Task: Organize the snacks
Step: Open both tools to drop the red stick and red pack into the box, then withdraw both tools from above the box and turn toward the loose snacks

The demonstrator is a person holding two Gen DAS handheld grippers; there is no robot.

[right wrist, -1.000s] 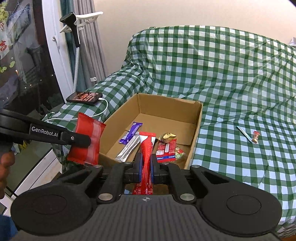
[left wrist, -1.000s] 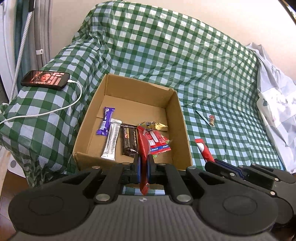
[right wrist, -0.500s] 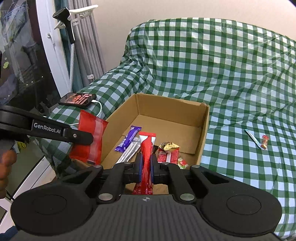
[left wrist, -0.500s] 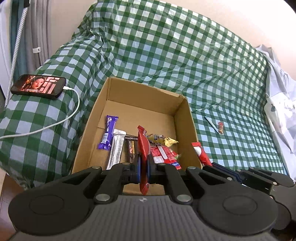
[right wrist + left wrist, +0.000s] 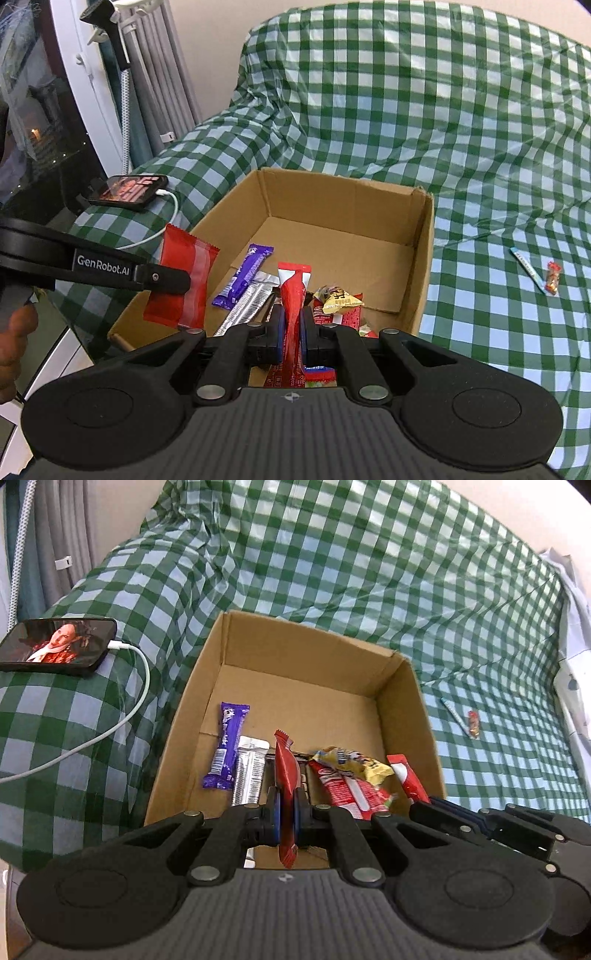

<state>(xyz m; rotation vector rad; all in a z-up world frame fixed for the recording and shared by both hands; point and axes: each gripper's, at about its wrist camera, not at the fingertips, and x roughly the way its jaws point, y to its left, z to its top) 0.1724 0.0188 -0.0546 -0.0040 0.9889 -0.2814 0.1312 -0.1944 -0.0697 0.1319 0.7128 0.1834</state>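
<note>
Snacks are what we hold in both grippers above the near edge of the cardboard box (image 5: pixel 402 701). Our left gripper (image 5: pixel 287 814) is pressed together on a red packet (image 5: pixel 285 771) seen edge-on in its own camera; the packet's long axis runs along the fingers, its crimped top pointing away from us toward the box. From the right wrist view the same red packet (image 5: pixel 184 273) shows its flat face, hanging over the box's near left corner. Our right gripper (image 5: pixel 292 334) pinches a red stick pack (image 5: pixel 293 291), also lengthwise along the fingers, its white-banded end pointing forward over the box.

Inside the box we see a purple bar (image 5: pixel 226 749) and a silver bar (image 5: pixel 249 771) lying side by side, long axes running front to back. To their right lie a red-and-white wrapper (image 5: pixel 347 788) and a crumpled yellow wrapper (image 5: pixel 354 762) on top of it. A dark bar is mostly hidden behind the left fingers.

On the green checked cover (image 5: pixel 332 572), right of the box, lie a thin light blue stick (image 5: pixel 526 267) and a small red candy (image 5: pixel 552 282), just beside each other. A phone (image 5: pixel 59 650) on a white cable (image 5: pixel 122 716) rests on the armrest.
</note>
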